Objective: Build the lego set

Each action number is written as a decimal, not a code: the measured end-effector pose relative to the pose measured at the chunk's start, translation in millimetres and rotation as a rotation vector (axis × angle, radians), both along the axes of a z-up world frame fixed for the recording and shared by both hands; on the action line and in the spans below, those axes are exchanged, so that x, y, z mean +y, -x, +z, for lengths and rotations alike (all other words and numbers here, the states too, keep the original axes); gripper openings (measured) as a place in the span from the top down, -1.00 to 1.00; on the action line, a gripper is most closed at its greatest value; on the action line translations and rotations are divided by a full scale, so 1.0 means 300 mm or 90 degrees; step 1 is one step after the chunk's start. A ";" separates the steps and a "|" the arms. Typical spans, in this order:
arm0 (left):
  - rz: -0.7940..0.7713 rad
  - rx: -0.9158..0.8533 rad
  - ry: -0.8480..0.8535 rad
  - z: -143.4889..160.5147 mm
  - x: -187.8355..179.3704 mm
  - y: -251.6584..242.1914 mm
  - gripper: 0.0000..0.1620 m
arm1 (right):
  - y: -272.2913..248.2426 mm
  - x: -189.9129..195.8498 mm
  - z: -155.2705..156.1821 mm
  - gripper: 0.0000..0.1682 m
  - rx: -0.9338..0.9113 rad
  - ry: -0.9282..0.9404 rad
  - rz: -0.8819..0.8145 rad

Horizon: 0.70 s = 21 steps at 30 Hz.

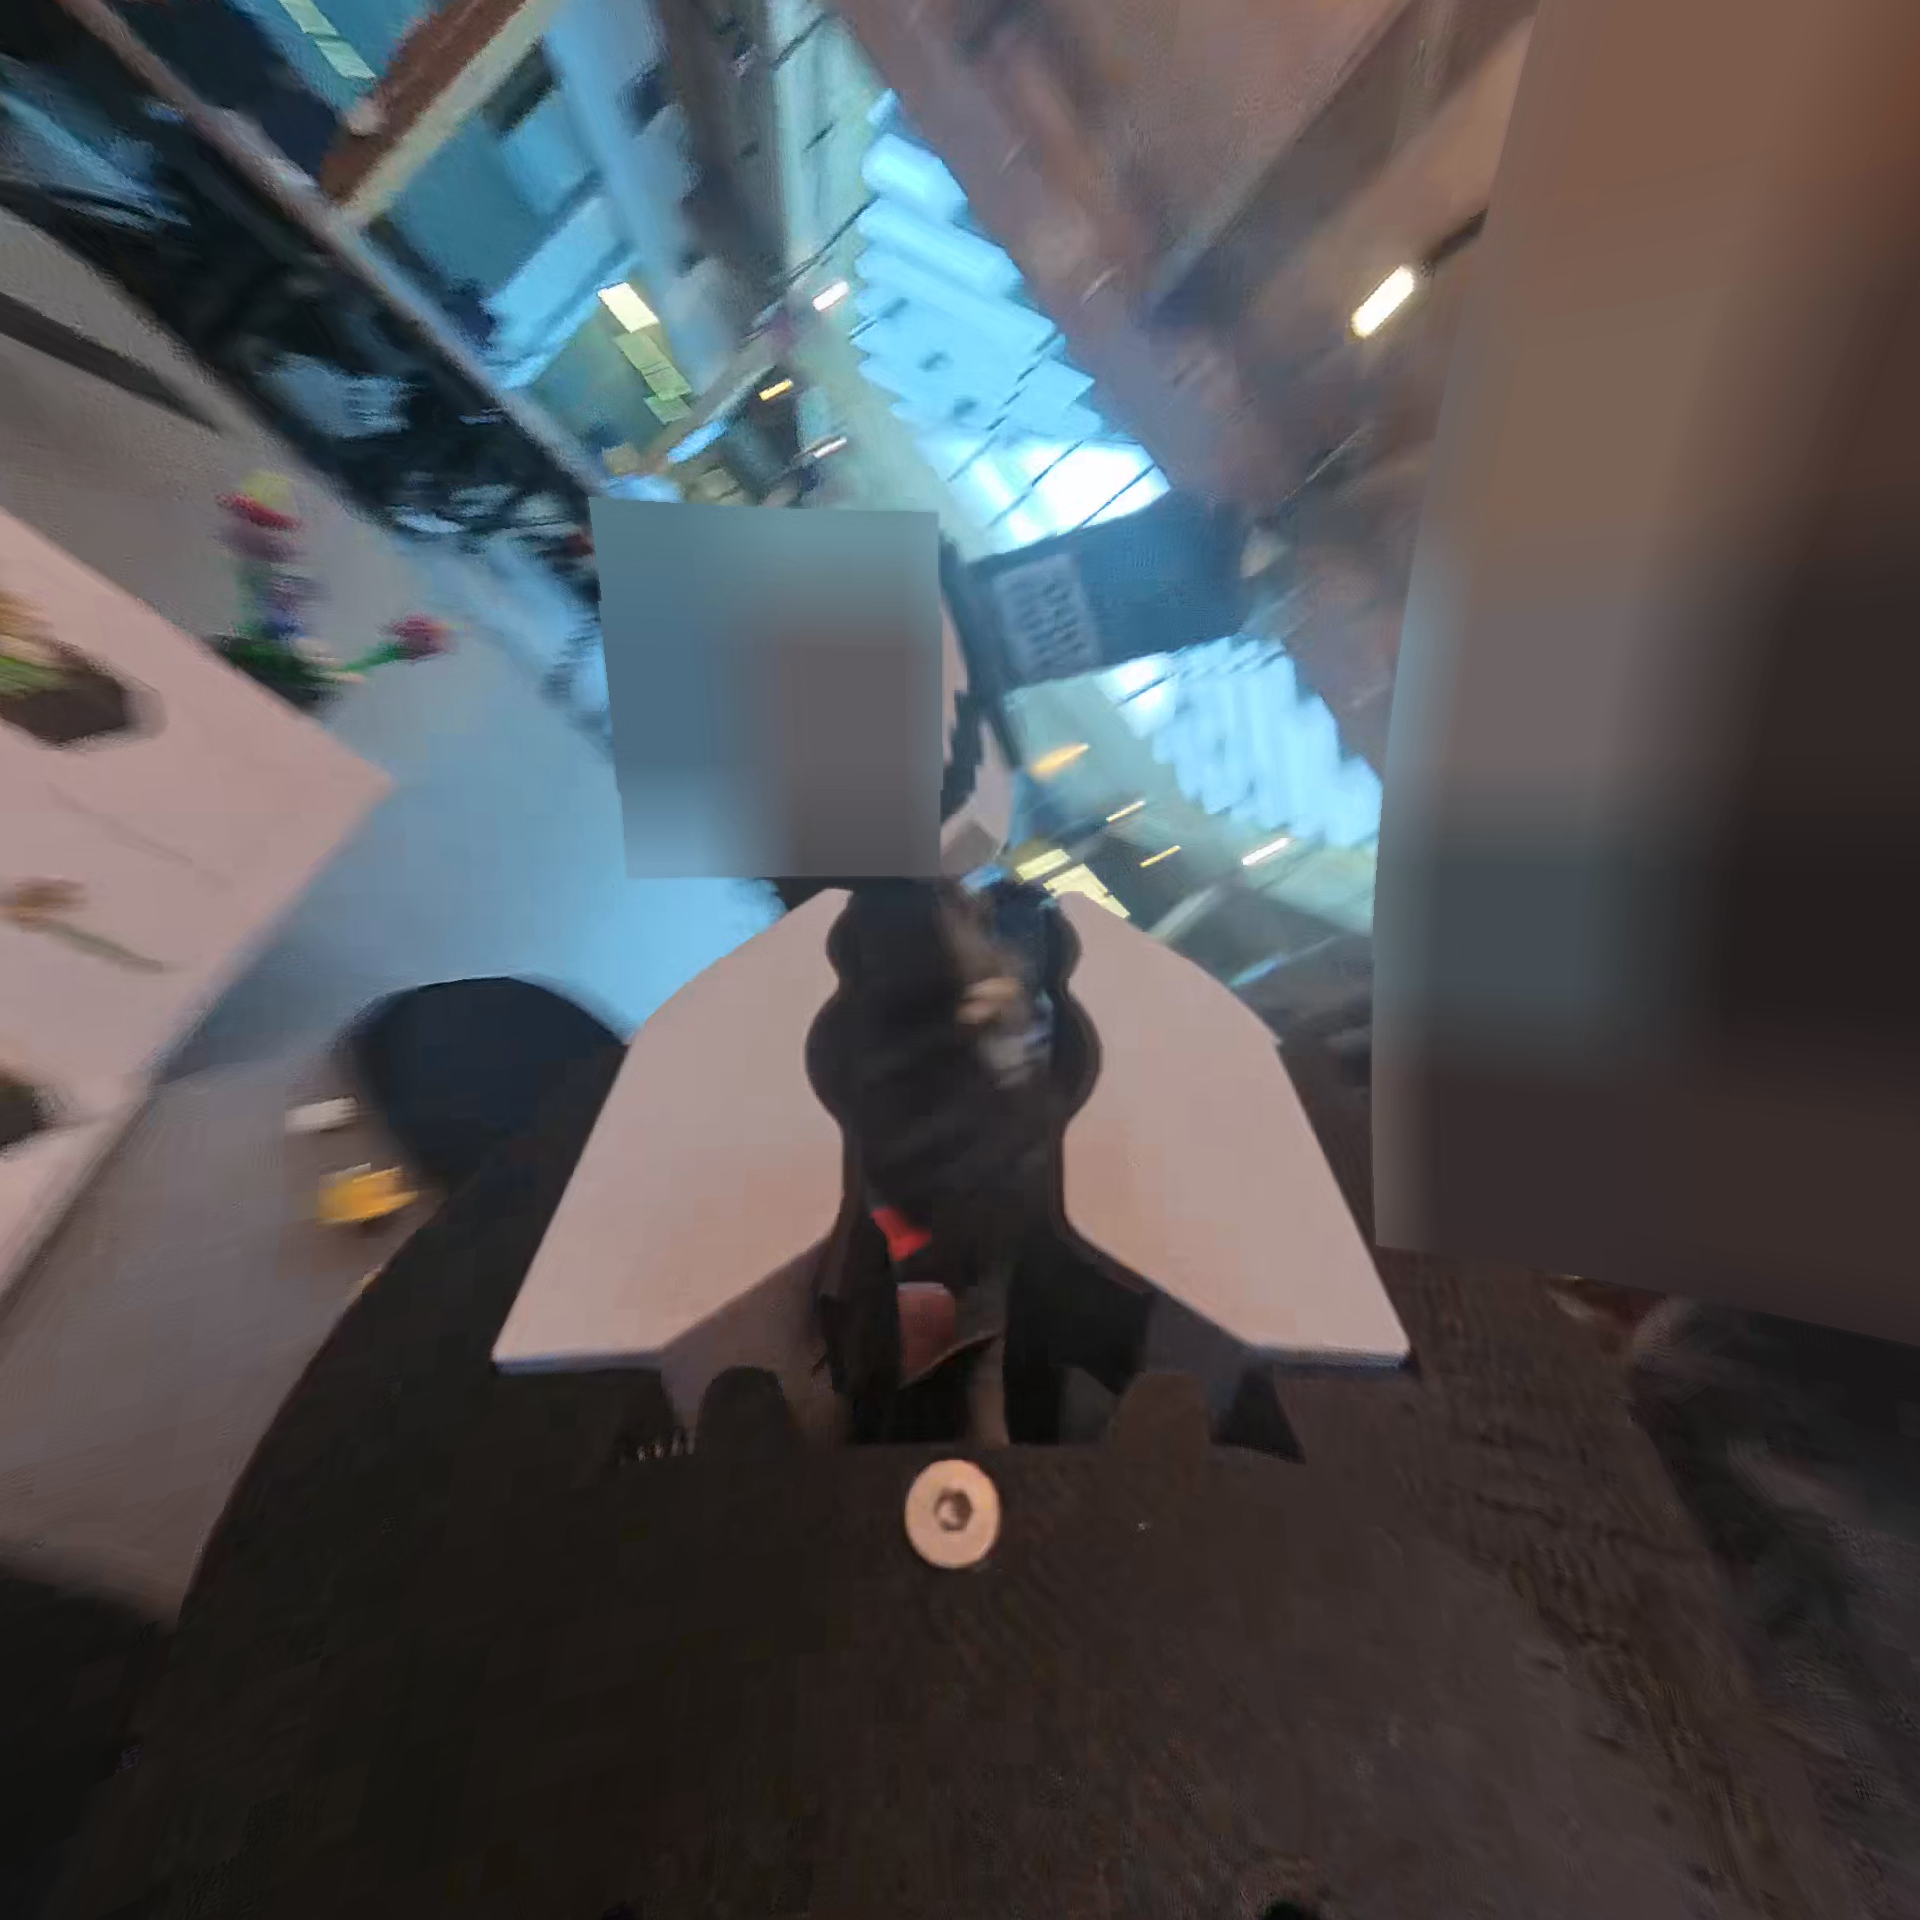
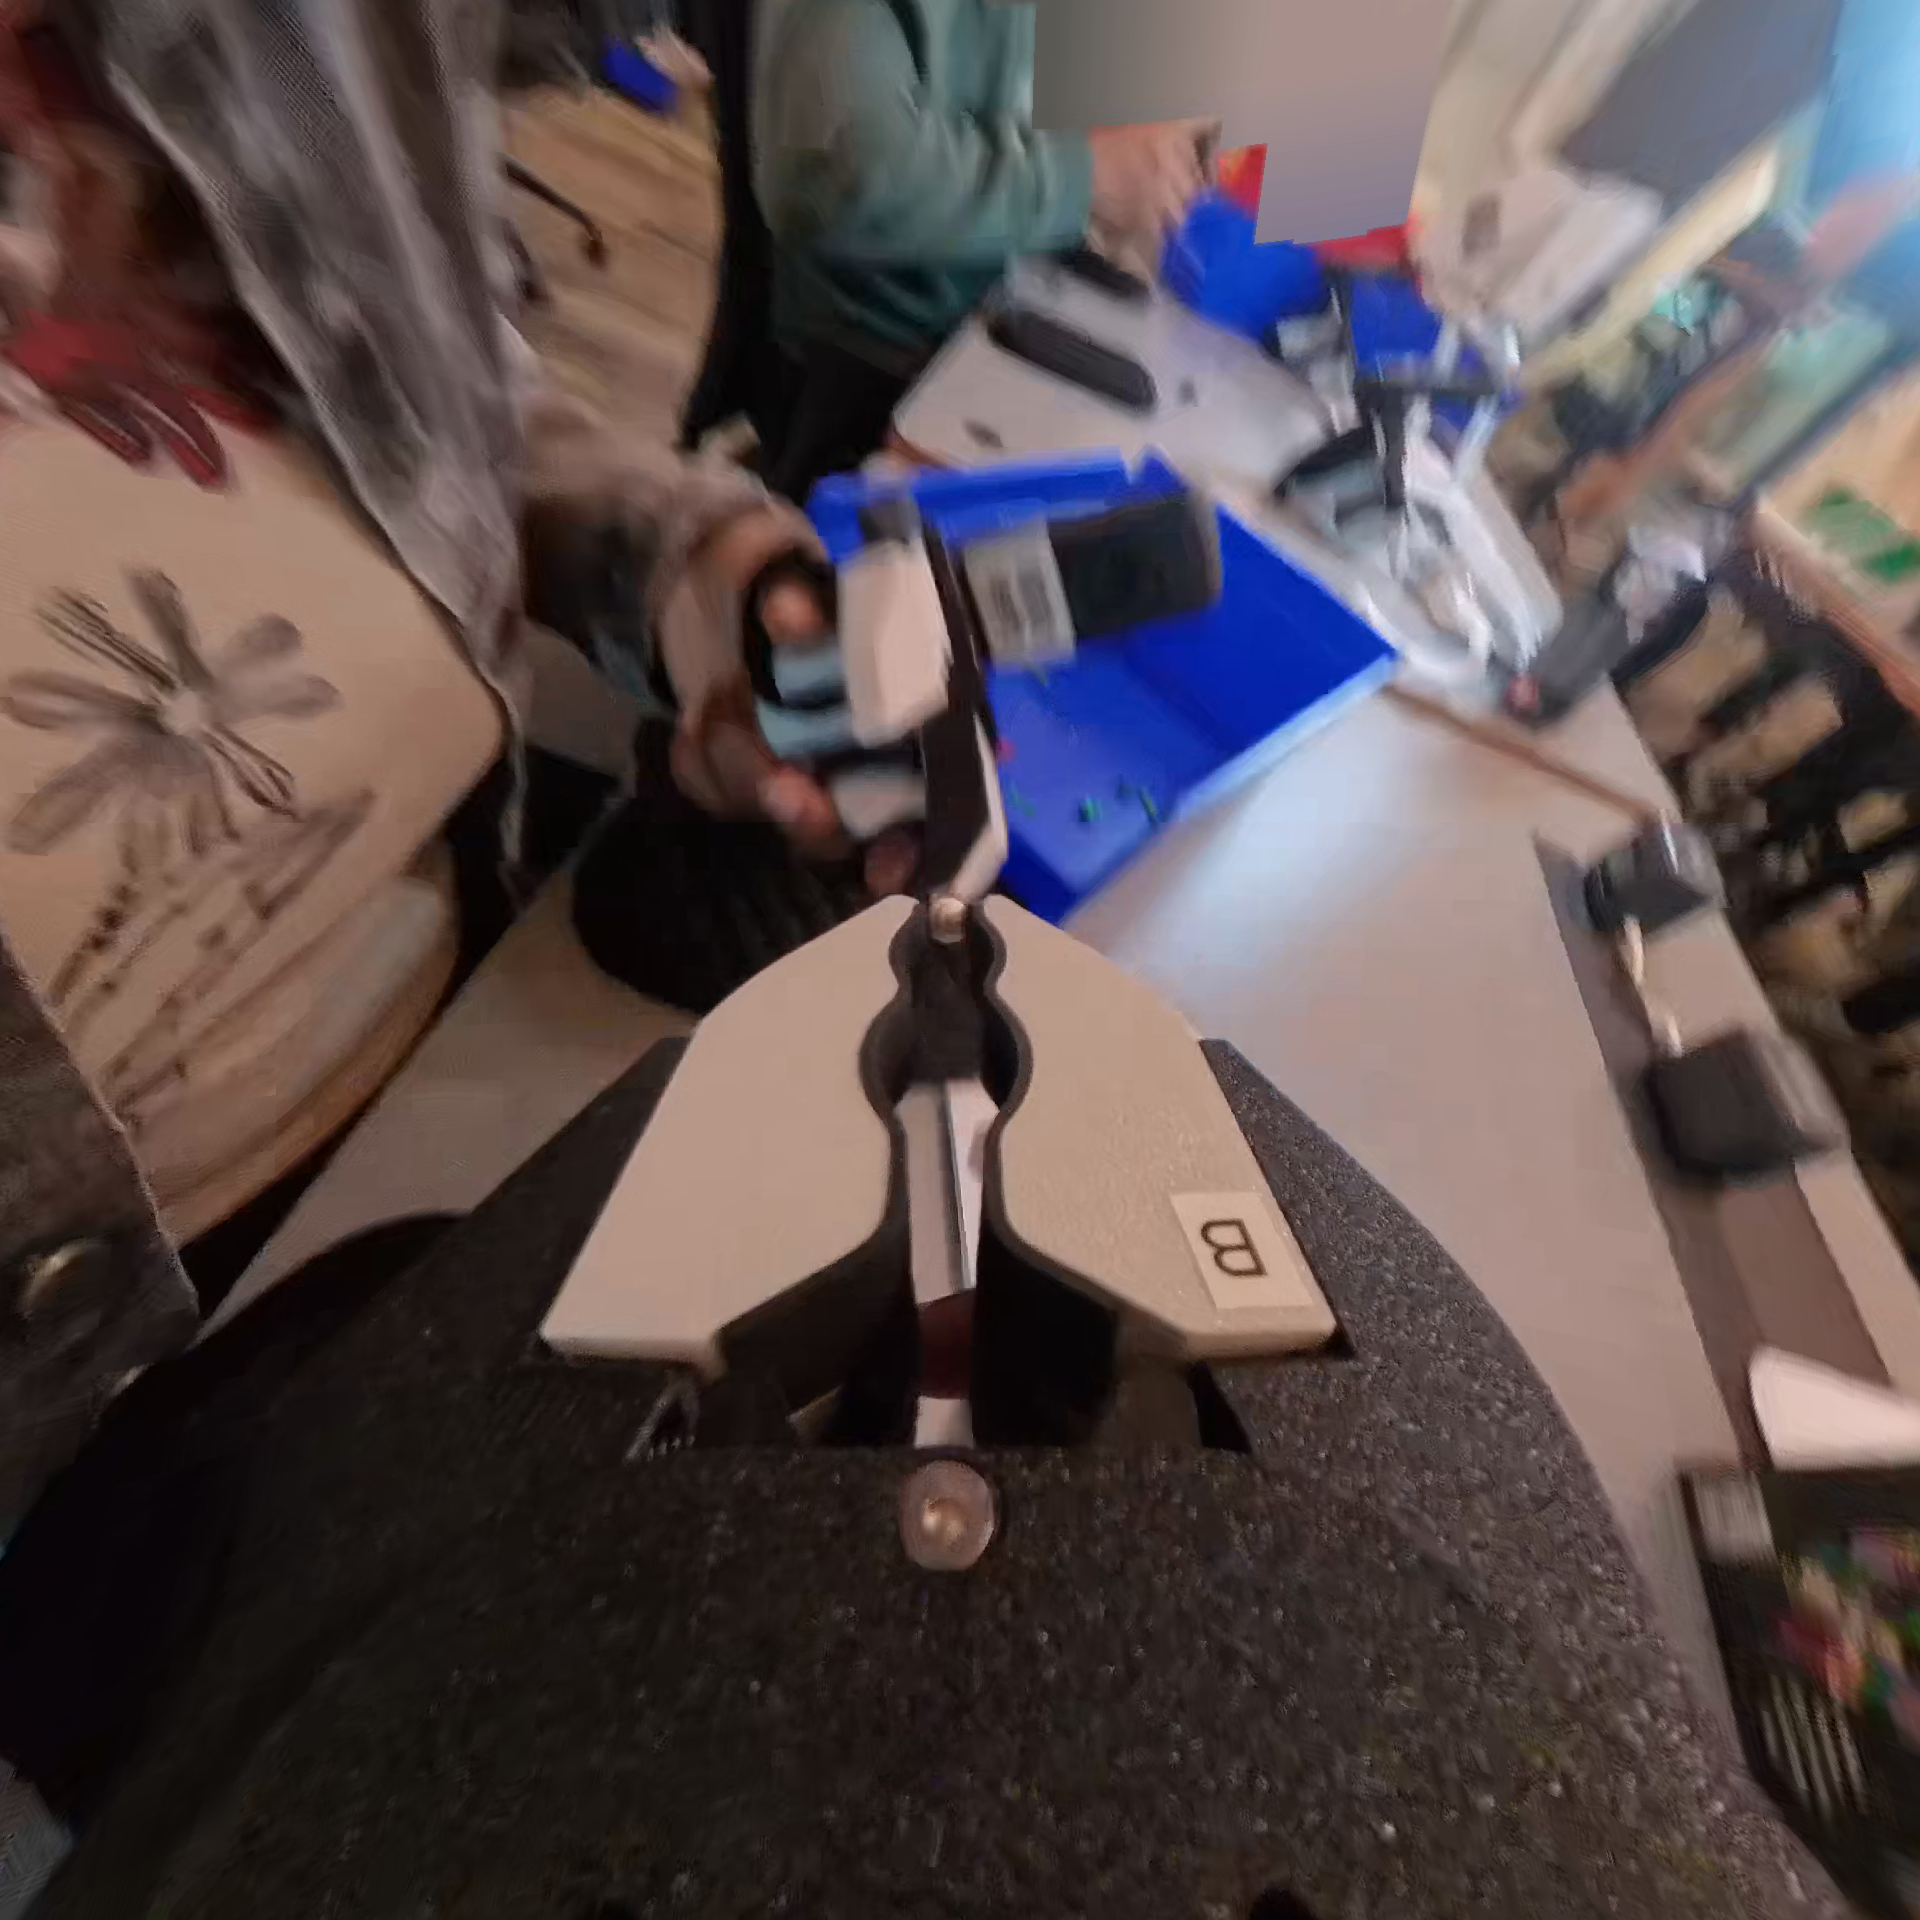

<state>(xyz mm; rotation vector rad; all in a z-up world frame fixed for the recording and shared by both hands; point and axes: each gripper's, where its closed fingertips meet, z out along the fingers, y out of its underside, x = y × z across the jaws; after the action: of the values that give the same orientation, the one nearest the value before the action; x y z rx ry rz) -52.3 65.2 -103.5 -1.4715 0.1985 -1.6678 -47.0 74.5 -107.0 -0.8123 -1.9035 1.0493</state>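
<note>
Both views are blurred by motion. My right gripper (image 2: 943,914) is nearly shut, with a small pale lego piece (image 2: 943,921) pinched at its tips. In the right wrist view my left gripper (image 2: 954,868), held in a hand (image 2: 727,748), points down, and its tips meet the right gripper's tips at that piece. In the left wrist view my left gripper (image 1: 951,914) points up toward the ceiling. Its jaws stand a little apart around a dark lego piece (image 1: 914,1039) with a pale bit beside it. What that piece is cannot be made out.
A blue bin (image 2: 1299,644) with a few small green pieces stands on the white table (image 2: 1351,987) behind the grippers. A lego flower model (image 1: 275,613), a white booklet (image 1: 156,831) and a yellow piece (image 1: 358,1195) lie to the left. A person in teal (image 2: 904,187) sits farther back.
</note>
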 end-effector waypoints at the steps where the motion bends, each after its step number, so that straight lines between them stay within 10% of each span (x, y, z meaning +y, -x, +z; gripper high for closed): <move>1: 0.039 0.112 -0.026 -0.034 0.008 0.017 0.54 | -0.011 0.038 -0.050 0.92 -0.038 -0.004 -0.041; 6: 0.235 0.559 -0.144 -0.111 0.036 0.185 0.24 | -0.068 0.134 -0.325 0.91 -0.255 -0.033 -0.178; 21: 0.229 0.593 -0.128 -0.151 -0.004 0.234 0.15 | -0.048 0.183 -0.536 0.91 -0.455 -0.078 -0.189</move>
<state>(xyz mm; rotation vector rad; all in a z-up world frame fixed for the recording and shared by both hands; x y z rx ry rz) -122.5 64.0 -148.9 -1.8880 0.5468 -0.5723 -32.5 129.2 -267.9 -1.4820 -2.2873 0.4760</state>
